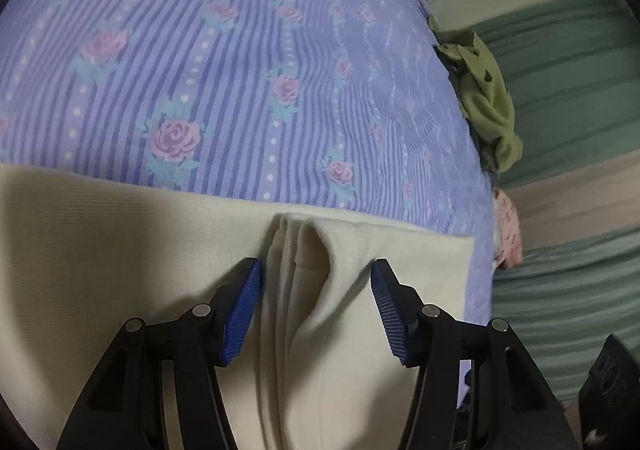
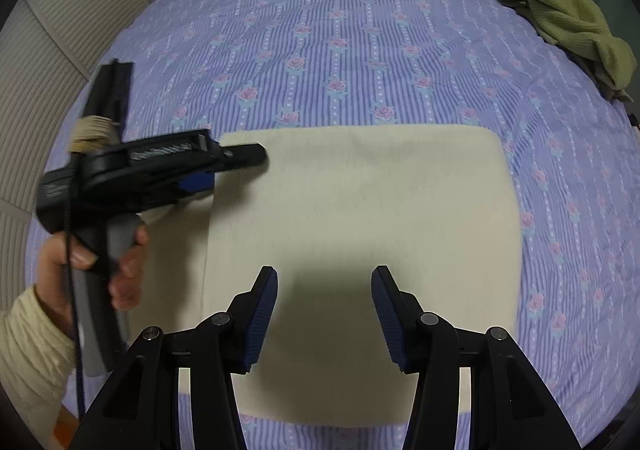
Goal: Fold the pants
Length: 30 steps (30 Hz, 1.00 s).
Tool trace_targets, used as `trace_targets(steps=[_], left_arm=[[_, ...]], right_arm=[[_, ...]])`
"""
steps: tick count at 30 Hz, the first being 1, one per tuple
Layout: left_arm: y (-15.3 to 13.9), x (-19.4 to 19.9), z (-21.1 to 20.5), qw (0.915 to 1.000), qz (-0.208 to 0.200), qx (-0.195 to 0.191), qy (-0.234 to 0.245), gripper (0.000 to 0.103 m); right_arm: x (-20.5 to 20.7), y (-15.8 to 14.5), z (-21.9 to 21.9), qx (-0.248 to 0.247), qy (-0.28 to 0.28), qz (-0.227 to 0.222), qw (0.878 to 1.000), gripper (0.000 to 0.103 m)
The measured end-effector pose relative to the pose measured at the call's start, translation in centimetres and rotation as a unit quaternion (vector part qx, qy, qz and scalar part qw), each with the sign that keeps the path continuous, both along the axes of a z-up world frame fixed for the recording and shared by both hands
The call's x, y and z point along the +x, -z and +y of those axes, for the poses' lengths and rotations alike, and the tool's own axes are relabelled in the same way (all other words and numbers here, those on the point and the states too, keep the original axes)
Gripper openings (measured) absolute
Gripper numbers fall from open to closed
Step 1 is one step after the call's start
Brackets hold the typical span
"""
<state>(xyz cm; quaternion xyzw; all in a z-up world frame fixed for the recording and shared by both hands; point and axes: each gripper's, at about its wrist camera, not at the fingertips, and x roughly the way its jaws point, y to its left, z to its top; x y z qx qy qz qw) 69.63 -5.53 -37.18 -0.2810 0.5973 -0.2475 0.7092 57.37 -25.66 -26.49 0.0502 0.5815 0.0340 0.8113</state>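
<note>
The cream pants (image 2: 360,217) lie folded into a flat rectangle on the purple flowered bedsheet (image 2: 340,49). In the left wrist view a raised ridge of the pants (image 1: 308,250) stands between the blue pads of my left gripper (image 1: 317,264). The left pad touches its side and the right pad stands clear. From the right wrist view, a hand holds my left gripper (image 2: 256,157) at the pants' far left corner. My right gripper (image 2: 325,272) hovers open over the near edge of the pants, with nothing between its fingers.
A crumpled green garment (image 2: 568,25) lies at the bed's far right edge, also seen as the green garment (image 1: 488,101). A small pink item (image 1: 508,230) sits at the bed's side. White slatted panels (image 2: 60,49) stand left of the bed.
</note>
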Motion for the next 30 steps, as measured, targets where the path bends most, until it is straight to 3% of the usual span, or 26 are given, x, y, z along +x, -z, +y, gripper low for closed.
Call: trace_targets(steps=[2, 3, 4, 7, 13, 19, 21, 24, 25, 27, 30], left_arm=[[0.4, 0.1, 0.7, 0.9992, 0.013, -0.034, -0.016, 0.056], [0.6, 0.0, 1.0, 0.9986, 0.018, -0.046, -0.019, 0.044], [0.7, -0.1, 1.2, 0.9982, 0.023, -0.051, -0.021, 0.02], [-0.2, -0.9, 1.7, 0.9988, 0.001, -0.047, -0.013, 0.017], [-3.5, -1.7, 1.0, 0.9978, -0.063, 0.015, 0.01, 0.016], [-1.6, -1.5, 2.3, 0.9982, -0.047, 0.035, -0.016, 0.015], [-1.3, -1.1, 1.5, 0.9973, -0.045, 0.057, -0.013, 0.019], [-2.1, -1.1, 0.9, 0.9942, -0.043, 0.099, -0.009, 0.033], [-3.2, -1.4, 1.2, 0.9921, -0.054, 0.112, -0.018, 0.047], [-5.8, -2.9, 3.0, 0.9849, -0.094, 0.137, -0.049, 0.06], [-9.2, -5.9, 6.9, 0.9725, -0.131, 0.172, -0.088, 0.063]], right_arm=[[0.2, -0.1, -0.2, 0.005, -0.002, -0.003, 1.0, 0.051], [0.3, -0.1, -0.2, 0.006, -0.002, -0.003, 1.0, 0.051], [0.2, -0.1, -0.1, 0.007, -0.001, -0.002, 1.0, 0.051], [0.2, 0.2, 0.1, 0.015, 0.001, 0.003, 1.0, 0.051], [-0.4, 0.0, 0.8, 0.019, -0.015, -0.004, 1.0, 0.051], [-0.7, -0.6, 1.2, 0.02, -0.023, -0.01, 0.999, 0.051], [-0.8, -0.7, 1.4, 0.016, -0.026, -0.011, 0.999, 0.051], [-0.9, -0.9, 1.7, 0.005, -0.024, -0.016, 1.0, 0.051], [-0.9, -1.1, 1.8, 0.004, -0.022, -0.018, 1.0, 0.051], [-0.8, -1.4, 2.1, 0.006, -0.022, -0.023, 0.999, 0.051], [-0.5, -2.0, 3.4, 0.006, -0.027, -0.034, 0.999, 0.051]])
